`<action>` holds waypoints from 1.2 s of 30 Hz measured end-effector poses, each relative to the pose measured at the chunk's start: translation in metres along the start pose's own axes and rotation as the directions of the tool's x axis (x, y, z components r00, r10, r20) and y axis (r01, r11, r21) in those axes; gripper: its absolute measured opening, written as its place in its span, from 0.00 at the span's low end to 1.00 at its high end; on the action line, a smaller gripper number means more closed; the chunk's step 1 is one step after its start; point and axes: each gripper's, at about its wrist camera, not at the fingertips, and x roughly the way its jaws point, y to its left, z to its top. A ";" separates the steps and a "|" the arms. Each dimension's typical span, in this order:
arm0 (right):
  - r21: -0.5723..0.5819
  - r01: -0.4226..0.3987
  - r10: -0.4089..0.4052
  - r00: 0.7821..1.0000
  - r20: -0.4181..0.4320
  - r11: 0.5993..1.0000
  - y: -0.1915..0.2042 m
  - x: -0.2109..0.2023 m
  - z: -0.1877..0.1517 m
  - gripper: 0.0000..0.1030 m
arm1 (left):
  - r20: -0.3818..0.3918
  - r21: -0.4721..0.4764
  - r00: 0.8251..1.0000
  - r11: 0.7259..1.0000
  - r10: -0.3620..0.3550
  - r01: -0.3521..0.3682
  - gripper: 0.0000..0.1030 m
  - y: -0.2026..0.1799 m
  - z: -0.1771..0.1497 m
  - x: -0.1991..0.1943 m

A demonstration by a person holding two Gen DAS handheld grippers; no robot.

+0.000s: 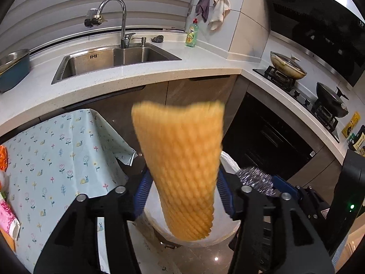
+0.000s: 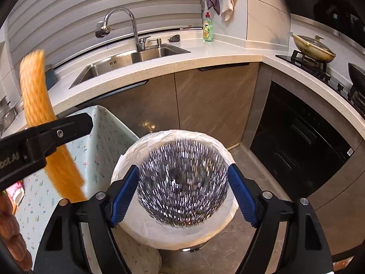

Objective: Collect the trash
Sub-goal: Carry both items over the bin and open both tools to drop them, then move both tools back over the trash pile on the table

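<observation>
An orange foam net sleeve [image 1: 180,159] stands upright and blurred between the blue pads of my left gripper [image 1: 183,191]; a small gap shows on each side, so the pads are not pressing it. It hangs over a white-bagged trash bin [image 1: 228,162]. In the right wrist view a steel-wool scrubber [image 2: 182,182], streaked with blur, sits between the pads of my right gripper [image 2: 183,189], which stand just clear of it, above the bin [image 2: 141,223]. The orange sleeve [image 2: 36,96] and a left gripper finger [image 2: 57,134] show at the left there.
A table with a floral cloth [image 1: 57,159] stands left of the bin and holds orange and pink items at its far left. Behind are brown cabinets, a counter with a sink [image 1: 109,61] and a soap bottle [image 1: 191,34]. An oven [image 1: 262,137] and stove pans are on the right.
</observation>
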 end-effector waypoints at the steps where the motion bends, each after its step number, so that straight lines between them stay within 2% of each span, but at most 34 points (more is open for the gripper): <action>1: -0.001 0.004 -0.004 1.000 0.009 1.000 0.000 -0.001 0.002 0.81 | 0.008 0.005 1.000 1.000 0.001 -0.001 0.55 -0.001 0.001 -0.001; 5: 0.003 0.006 -0.006 0.999 0.034 1.000 0.001 -0.008 0.006 0.82 | 0.022 0.013 1.000 1.000 0.019 -0.020 0.62 -0.003 0.003 -0.001; 13: 0.020 -0.010 0.008 0.998 0.060 1.000 -0.001 -0.024 0.009 0.82 | 0.050 -0.007 0.997 0.998 0.060 -0.060 0.62 0.008 0.001 -0.019; 21: -0.042 -0.059 0.063 0.994 0.086 0.997 0.033 -0.051 0.005 0.82 | 0.085 -0.082 0.985 0.986 0.150 -0.143 0.62 0.041 -0.011 -0.060; 30: -0.160 -0.158 0.172 0.982 0.080 0.974 0.106 -0.075 -0.012 0.82 | 0.089 -0.199 0.950 0.940 0.299 -0.277 0.62 0.108 -0.038 -0.113; 36: -0.208 -0.216 0.234 0.970 0.062 0.954 0.154 -0.086 -0.024 0.82 | 0.064 -0.263 0.915 0.891 0.398 -0.369 0.62 0.160 -0.062 -0.146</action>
